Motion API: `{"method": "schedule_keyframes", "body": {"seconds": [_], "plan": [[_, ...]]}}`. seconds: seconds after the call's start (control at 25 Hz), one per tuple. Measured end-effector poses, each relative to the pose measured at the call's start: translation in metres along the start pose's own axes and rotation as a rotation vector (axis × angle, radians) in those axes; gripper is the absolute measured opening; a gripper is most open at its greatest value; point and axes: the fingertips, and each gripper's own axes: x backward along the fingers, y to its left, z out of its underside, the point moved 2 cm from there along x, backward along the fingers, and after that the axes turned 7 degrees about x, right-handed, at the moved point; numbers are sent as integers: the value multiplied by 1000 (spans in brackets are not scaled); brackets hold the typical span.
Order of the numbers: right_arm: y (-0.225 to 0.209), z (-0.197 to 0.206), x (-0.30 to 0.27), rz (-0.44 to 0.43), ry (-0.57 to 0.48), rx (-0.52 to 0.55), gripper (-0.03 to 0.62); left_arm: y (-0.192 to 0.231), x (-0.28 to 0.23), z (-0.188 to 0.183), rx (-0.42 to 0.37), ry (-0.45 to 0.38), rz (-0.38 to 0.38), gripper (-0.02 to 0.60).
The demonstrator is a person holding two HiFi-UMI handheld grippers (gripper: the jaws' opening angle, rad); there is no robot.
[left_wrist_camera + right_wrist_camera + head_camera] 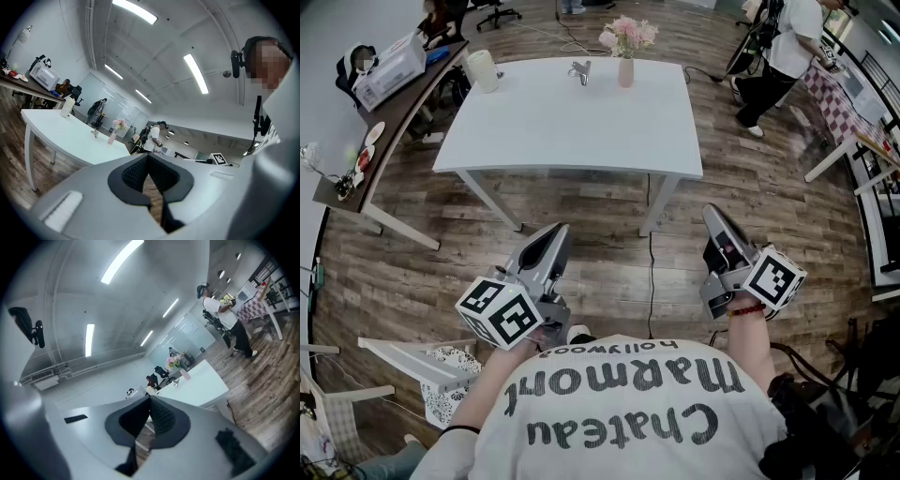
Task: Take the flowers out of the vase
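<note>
Person standing on a wood-plank floor (581, 253), seen from a head camera looking steeply down, with a gripper in each hand. Both point level toward a white surface (534, 131) that stands well apart from them.

The left gripper (558, 230) is at lower left. Its jaws are closed, tips meeting, with nothing between them. The right gripper (712, 214) is at lower right. Its jaws are also closed tip to tip and empty. Each carries a cube with black-and-white square markers near the hand.

The flowers (628, 36), a small pale pink bunch, sit in a slim pink vase (625, 72). The vase stands upright near the far edge of the surface, slightly right of its middle. Neither gripper is near it.

Just left of the vase lies a small silver metal object (579, 71); what it is cannot be told. A white cylindrical container (483, 70) stands at the far left corner of the surface.

A dark cable (652, 272) runs across the floor from under the surface toward the person. At the left edge stands a dark desk (384, 131) crowded with small items, among them a white box (389, 70). At upper right, beyond the surface, a second person (783, 47) in a white top and dark trousers stands on the floor.
</note>
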Motion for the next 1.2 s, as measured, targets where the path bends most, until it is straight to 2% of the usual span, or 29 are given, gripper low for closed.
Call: {"method": "schedule_keyframes", "body": {"seconds": [0.4, 0.6, 0.68, 0.76, 0.84, 0.92, 1.04, 1.12, 1.2], "plan": [[27, 4, -25, 27, -39, 21, 15, 27, 19, -29, -20, 7, 46, 6], [57, 15, -63, 22, -64, 74, 17, 53, 21, -39, -40, 78, 109, 6], [66, 27, -79, 54, -25, 123, 15, 62, 16, -42, -63, 100, 129, 6], [69, 43, -91, 109, 62, 182, 15, 69, 9, -49, -71, 101, 138, 5], [65, 55, -96, 169, 152, 228, 15, 71, 0, -56, -59, 91, 159, 5], [58, 56, -99, 204, 184, 237, 15, 69, -9, -59, -36, 83, 183, 6], [48, 50, -111, 184, 141, 161, 15, 70, -22, -59, 9, 78, 203, 6], [47, 44, -124, 142, 91, 117, 15, 74, -29, -62, -2, 75, 210, 6], [46, 39, -140, 104, 59, 124, 15, 84, -38, -66, -13, 66, 198, 6]]}}
